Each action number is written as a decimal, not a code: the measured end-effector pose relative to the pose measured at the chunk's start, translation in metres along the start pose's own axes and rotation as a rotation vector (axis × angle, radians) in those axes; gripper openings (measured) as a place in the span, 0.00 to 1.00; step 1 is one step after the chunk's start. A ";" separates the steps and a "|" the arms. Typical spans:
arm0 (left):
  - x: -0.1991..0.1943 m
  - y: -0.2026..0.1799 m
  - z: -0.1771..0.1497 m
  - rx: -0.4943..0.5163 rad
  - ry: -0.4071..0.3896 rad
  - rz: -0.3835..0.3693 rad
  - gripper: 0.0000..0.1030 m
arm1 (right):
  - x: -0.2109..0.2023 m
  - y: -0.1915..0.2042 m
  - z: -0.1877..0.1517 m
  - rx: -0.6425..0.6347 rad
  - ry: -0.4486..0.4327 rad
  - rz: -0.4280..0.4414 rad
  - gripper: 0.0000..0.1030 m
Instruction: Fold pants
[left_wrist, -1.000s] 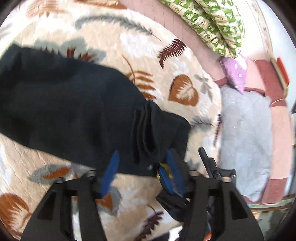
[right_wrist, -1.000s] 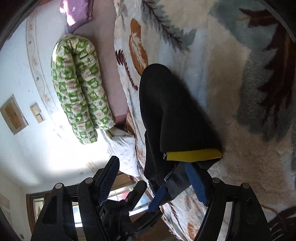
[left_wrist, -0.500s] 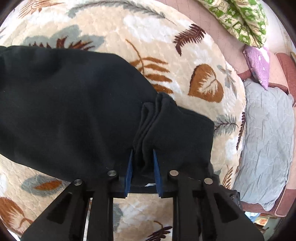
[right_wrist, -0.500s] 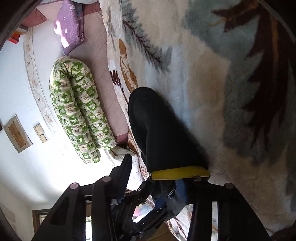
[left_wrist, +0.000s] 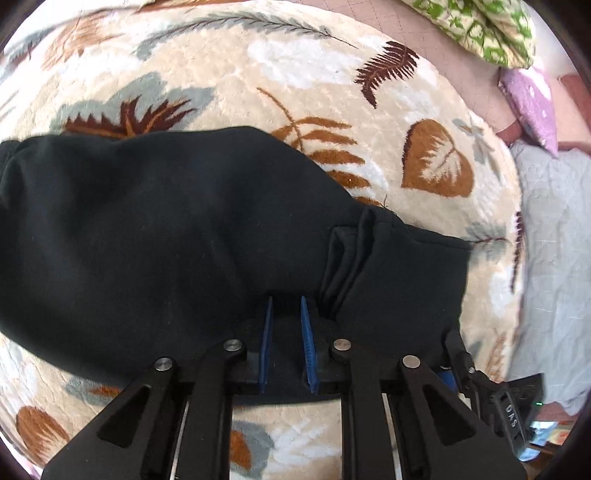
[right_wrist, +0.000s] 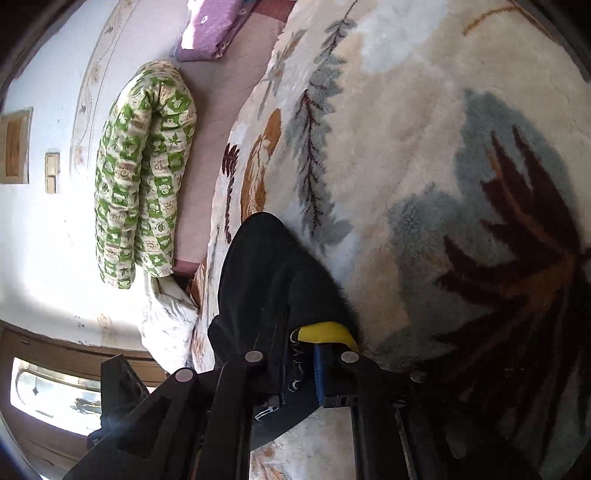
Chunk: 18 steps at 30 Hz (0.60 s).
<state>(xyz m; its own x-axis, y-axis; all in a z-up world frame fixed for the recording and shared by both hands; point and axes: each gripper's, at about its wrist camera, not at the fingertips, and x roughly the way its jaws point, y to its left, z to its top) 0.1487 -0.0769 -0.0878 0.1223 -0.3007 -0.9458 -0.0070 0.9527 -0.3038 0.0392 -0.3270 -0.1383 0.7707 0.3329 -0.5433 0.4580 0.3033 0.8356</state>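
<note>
Black fleece pants (left_wrist: 177, 229) lie spread across a plush leaf-patterned blanket (left_wrist: 229, 74) on the bed, the bulk of the fabric to the left and a bunched, ribbed end (left_wrist: 391, 273) to the right in the left wrist view. The left tool (left_wrist: 286, 314) points steeply down at the near edge of the garment; its blue fingers (left_wrist: 266, 332) stand narrow and are closing, with a pleat of black cloth pinched between them. In the right wrist view, the right tool (right_wrist: 301, 369) sits at the near end of the pants (right_wrist: 273, 280), beside a yellow lining patch (right_wrist: 327, 332); its jaws are closing, narrow, with black cloth and a white-printed label between them. To perform the step well, confirm that each tool has caught all layers of the edge, then raise both ends evenly and carry them over the garment with the fold line straight, avoiding drag on the blanket pile. A green patterned bolster (right_wrist: 144, 177) and a purple cushion (right_wrist: 214, 29) lie far off to the side. Hidden items: the far left end of the pants is cut off by the lens edge, the depth of each grip is masked by the tool bodies, and the label text is unreadable.
</note>
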 end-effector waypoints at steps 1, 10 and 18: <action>-0.003 0.005 -0.001 -0.010 0.009 -0.016 0.14 | -0.002 -0.001 0.001 0.028 0.019 0.016 0.15; -0.077 0.089 -0.004 -0.099 -0.085 -0.064 0.16 | -0.067 -0.006 -0.013 0.156 0.028 0.141 0.64; -0.152 0.186 0.003 -0.115 -0.223 0.068 0.53 | -0.027 0.073 -0.075 -0.180 0.254 0.095 0.71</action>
<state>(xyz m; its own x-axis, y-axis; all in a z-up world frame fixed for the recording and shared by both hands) 0.1319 0.1456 -0.0005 0.3335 -0.2073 -0.9197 -0.1340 0.9552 -0.2639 0.0188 -0.2472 -0.0687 0.6608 0.5726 -0.4853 0.2857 0.4060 0.8681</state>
